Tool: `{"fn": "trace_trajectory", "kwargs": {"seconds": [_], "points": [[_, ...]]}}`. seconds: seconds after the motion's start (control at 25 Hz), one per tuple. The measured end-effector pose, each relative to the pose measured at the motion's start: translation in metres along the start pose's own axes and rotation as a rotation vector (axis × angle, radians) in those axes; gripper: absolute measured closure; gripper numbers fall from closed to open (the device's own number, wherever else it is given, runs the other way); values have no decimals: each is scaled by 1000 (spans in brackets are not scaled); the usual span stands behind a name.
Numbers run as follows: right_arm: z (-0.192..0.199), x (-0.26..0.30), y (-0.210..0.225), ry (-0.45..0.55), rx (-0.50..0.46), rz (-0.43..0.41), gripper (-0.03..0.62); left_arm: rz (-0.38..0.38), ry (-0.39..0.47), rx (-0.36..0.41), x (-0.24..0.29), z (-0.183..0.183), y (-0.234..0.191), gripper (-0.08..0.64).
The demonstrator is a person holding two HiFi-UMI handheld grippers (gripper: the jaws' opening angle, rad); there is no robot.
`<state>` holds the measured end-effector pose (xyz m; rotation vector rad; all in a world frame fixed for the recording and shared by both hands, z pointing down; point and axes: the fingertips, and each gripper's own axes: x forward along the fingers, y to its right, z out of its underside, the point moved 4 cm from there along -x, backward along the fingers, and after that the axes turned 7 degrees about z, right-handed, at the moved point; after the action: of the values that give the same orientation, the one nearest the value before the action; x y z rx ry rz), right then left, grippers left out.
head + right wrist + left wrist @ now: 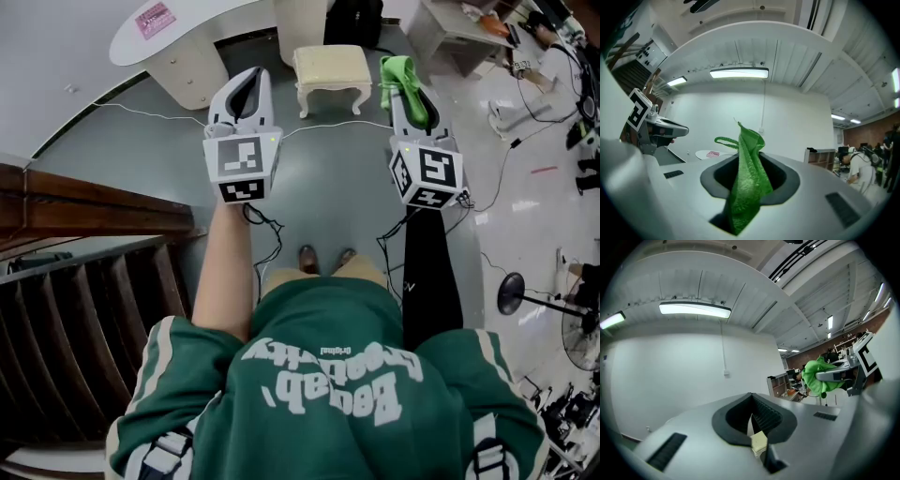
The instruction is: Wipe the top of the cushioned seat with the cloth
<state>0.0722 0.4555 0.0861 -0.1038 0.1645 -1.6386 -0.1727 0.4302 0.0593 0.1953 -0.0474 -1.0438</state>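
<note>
The cushioned seat [332,67] sits at upper centre of my head view, its long axis running left to right. The cloth [397,75] is just right of it, stretched toward the frame's top. My right gripper [409,92] is clamped on the cloth. My left gripper [246,94] has its jaws drawn together, gripping nothing.

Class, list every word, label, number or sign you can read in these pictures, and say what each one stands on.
Green shirt: large white lettering, upside down and warped; not safely readable.
Pink label on the white tabletop: too small to read.
Left marker cube and right marker cube: black-and-white patterns, no letters.
Green cloth in the right claw: no print.
</note>
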Motion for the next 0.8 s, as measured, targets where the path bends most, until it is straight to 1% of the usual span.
{"fn": "trace_trajectory", "kwargs": {"seconds": [0.24,0.48,0.64,0.8], "points": [[7,-7,2,-7,15,12,479,5,-13,-10,-5,9,0,545],[18,8,8,-22,32,9,480,-1,-21,-20,10,16,-3,545],[25,28,15,-17,53,-7,479,-9,-27,-12,26,19,-4,545],[27,70,19,-11,62,-46,480,-38,-34,-11,56,21,-18,545]]}}
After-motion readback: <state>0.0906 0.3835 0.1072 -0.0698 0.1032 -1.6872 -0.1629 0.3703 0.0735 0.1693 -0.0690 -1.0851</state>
